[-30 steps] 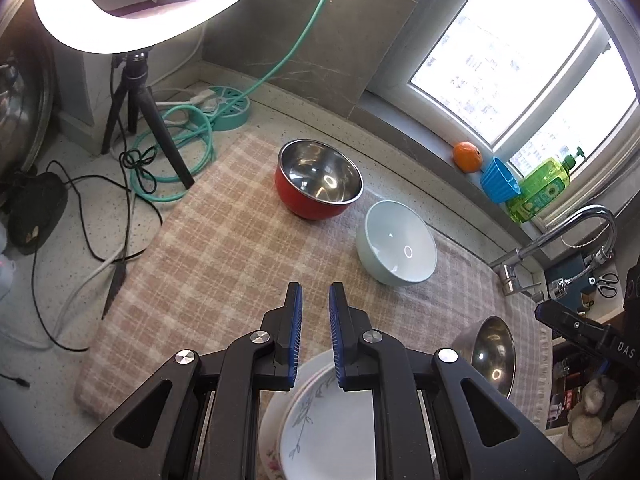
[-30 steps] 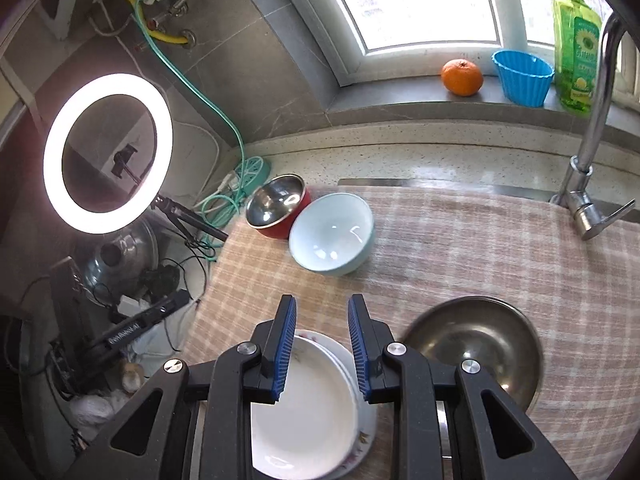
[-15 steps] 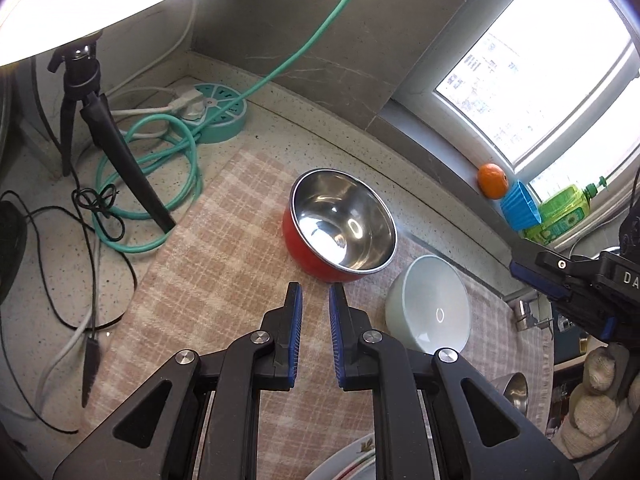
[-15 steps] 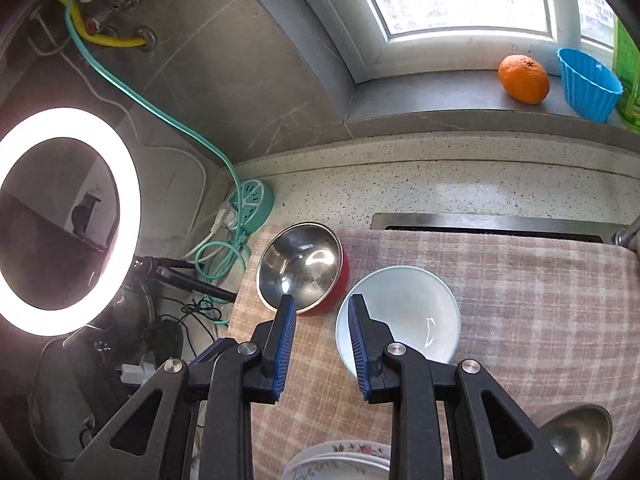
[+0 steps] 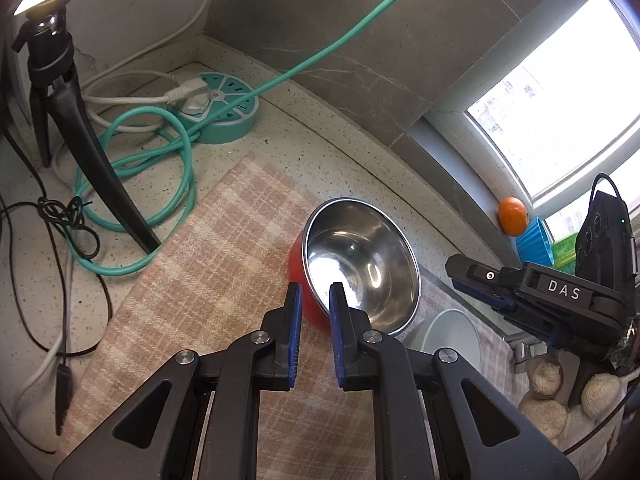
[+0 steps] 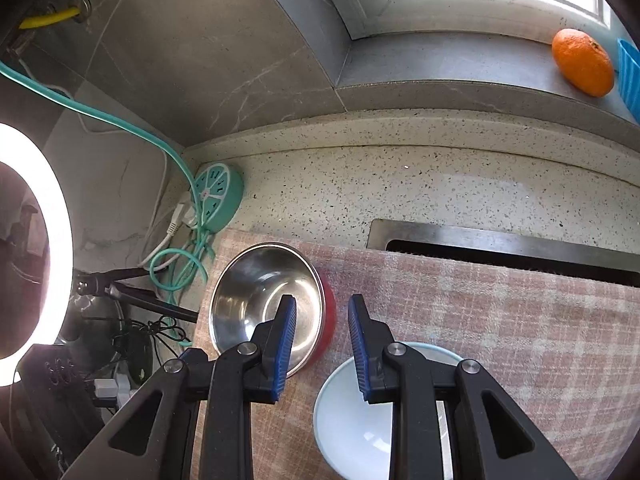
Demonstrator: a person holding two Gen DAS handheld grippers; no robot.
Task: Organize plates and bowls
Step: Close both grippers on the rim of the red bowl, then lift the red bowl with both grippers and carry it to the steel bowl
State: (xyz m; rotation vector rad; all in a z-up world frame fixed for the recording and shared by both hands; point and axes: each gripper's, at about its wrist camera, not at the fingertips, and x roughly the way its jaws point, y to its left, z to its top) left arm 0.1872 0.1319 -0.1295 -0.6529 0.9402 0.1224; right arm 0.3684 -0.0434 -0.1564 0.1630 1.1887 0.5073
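The left hand-held gripper [image 5: 314, 294] is seen with a narrow gap between its jaws and nothing clamped; its tips straddle the near rim of the red bowl [image 5: 360, 268], though contact cannot be confirmed. The right hand-held gripper [image 6: 322, 306] is parted and empty, positioned above the gap between the red bowl [image 6: 266, 304] and the pale blue bowl [image 6: 356, 420]. Both bowls are set just beside each other on the checked cloth [image 6: 500, 320] covering the table [image 6: 400, 188]. An orange [image 6: 582, 62] is noted on the windowsill.
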